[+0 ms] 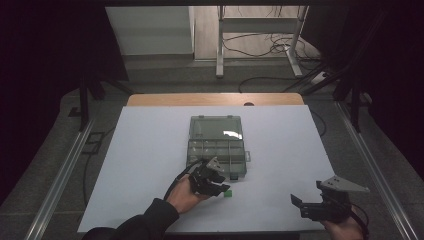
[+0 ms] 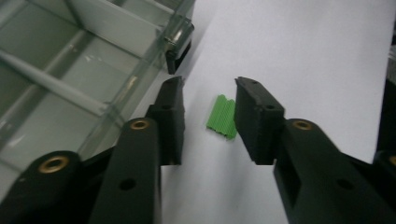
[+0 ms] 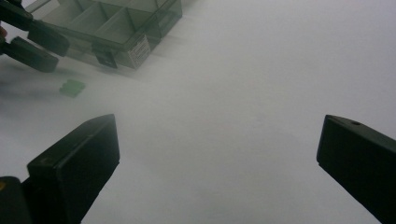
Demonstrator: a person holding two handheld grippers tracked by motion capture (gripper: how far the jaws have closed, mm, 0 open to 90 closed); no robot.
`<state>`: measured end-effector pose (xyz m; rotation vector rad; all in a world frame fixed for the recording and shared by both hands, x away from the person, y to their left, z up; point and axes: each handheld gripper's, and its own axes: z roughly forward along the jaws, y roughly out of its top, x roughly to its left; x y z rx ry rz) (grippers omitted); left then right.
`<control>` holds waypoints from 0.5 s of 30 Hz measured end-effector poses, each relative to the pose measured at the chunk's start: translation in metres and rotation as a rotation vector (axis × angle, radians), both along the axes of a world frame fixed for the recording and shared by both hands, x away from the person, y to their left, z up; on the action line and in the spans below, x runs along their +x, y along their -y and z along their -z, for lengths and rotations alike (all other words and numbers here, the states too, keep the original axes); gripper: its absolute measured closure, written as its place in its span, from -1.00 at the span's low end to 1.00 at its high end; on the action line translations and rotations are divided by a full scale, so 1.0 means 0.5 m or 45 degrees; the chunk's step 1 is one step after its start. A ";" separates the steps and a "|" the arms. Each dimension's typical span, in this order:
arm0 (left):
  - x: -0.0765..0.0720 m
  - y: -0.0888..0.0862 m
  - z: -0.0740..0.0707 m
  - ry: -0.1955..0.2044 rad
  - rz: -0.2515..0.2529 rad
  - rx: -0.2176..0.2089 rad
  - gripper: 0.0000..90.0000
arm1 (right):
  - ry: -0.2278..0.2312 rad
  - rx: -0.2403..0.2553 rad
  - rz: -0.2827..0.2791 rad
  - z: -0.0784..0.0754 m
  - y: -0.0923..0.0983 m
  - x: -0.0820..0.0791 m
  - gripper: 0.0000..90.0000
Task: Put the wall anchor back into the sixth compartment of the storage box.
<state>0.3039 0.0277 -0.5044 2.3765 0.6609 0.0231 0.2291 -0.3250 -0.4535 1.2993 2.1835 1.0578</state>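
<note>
- Fingers (image 2: 259, 119) of the left gripper (image 2: 208, 114) are standing apart, straddling the green block (image 2: 222, 116), not yet pressing it.
- Block is lying on the white worktop (image 1: 150, 150), just beside the clear organizer box (image 1: 216, 145).
- Right gripper (image 3: 217, 163) is hanging wide open, well apart.
- Step: the pick-up. Next: squeezing, then lifting.

Clear compartment box (image 1: 217, 145) with open lid on white table sheet (image 1: 145, 150); cables (image 1: 260, 47) on floor behind.
</note>
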 end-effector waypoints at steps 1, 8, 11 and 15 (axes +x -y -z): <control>0.000 0.004 0.003 0.002 0.005 0.010 0.48 | 0.000 -0.004 -0.003 0.000 0.000 0.000 -1.00; 0.004 0.014 0.020 -0.012 -0.004 0.001 0.68 | -0.002 -0.008 -0.011 0.001 0.000 0.000 -1.00; 0.006 0.015 0.026 -0.039 0.012 -0.006 0.73 | -0.011 -0.014 -0.017 0.002 -0.003 0.000 -1.00; 0.004 0.019 0.031 -0.023 0.016 0.019 0.75 | -0.010 -0.012 -0.016 0.002 -0.002 0.000 -1.00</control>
